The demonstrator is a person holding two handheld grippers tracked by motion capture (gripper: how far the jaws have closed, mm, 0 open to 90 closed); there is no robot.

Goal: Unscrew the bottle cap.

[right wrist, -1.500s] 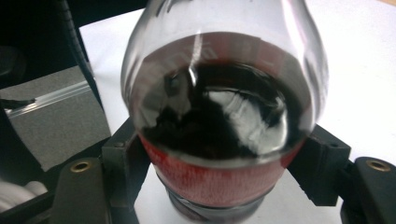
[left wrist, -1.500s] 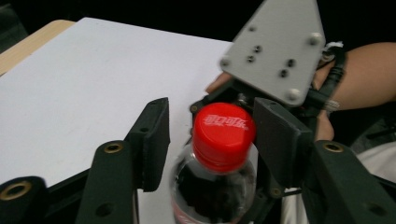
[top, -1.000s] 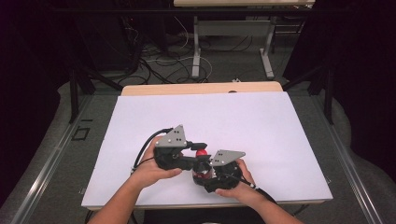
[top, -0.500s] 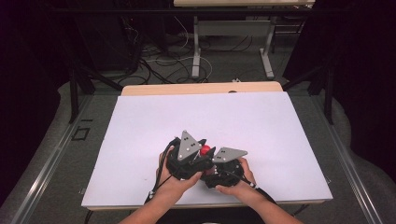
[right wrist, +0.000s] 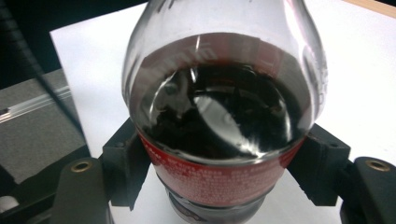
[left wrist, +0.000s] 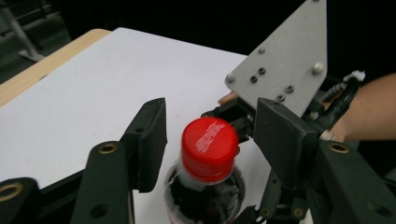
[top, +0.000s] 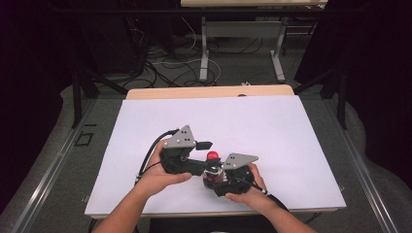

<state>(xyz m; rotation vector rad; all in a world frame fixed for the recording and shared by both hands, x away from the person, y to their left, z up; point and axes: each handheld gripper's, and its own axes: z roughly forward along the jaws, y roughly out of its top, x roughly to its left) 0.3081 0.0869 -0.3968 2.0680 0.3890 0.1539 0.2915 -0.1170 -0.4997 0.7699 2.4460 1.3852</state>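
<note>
A small cola bottle (top: 212, 175) with a red cap (top: 212, 156) stands upright near the front edge of the white table top (top: 272, 131). My right gripper (top: 217, 183) is shut on its body; in the right gripper view both pads (right wrist: 125, 163) press on the red label of the bottle (right wrist: 219, 112). My left gripper (top: 204, 156) reaches in from the left at cap height. Its jaws have just been opening, and the red cap (left wrist: 209, 148) sits between them with a gap to each of the fingers (left wrist: 150, 140).
The white top lies on a wooden table whose far edge (top: 209, 91) shows behind it. Beyond that are table legs and cables on a dark floor (top: 194, 58). The right gripper's grey plate (left wrist: 285, 60) stands close behind the cap.
The left gripper, which gripped the cap before, has swung back to the left and parted its jaws from the cap. The right gripper and the bottle have stayed put.
</note>
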